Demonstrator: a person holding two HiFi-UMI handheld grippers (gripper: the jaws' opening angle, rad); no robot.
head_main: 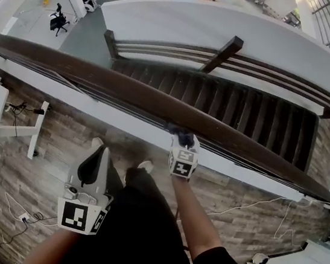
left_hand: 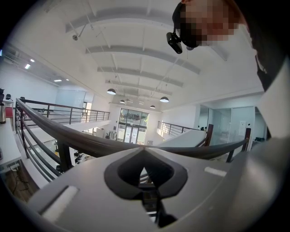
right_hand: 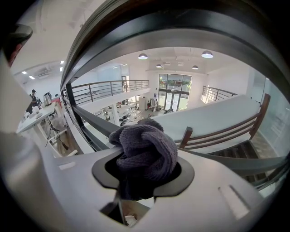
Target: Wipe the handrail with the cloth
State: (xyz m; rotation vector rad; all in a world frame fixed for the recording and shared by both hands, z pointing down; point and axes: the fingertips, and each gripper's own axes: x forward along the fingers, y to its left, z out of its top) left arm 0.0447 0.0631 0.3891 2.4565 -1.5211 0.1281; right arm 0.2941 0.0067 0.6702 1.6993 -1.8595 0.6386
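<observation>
Currently: wipe under way, by look. Right gripper (head_main: 181, 138) clamped on cloth (right_hand: 145, 149), at handrail (head_main: 116, 86) near edge. Left gripper (head_main: 96, 151) jaws together, empty (idle, left). Next: slide along handrail, holding contact.

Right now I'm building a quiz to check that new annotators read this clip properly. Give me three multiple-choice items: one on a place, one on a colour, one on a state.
1. Where is the cloth?
A. On the floor
B. In the right gripper, at the handrail
C. On the stairs

2. What colour is the cloth?
A. White
B. Yellow
C. Dark grey

3. How is the left gripper?
A. Shut, empty, away from the handrail
B. Clamped on the handrail
C. Holding the cloth

Answers:
1 B: the right gripper view shows its jaws closed on the cloth beside the rail.
2 C: the knit looks dark grey there.
3 A: its own view shows nothing between the jaws, and the head view shows it held low, off the rail.
</observation>
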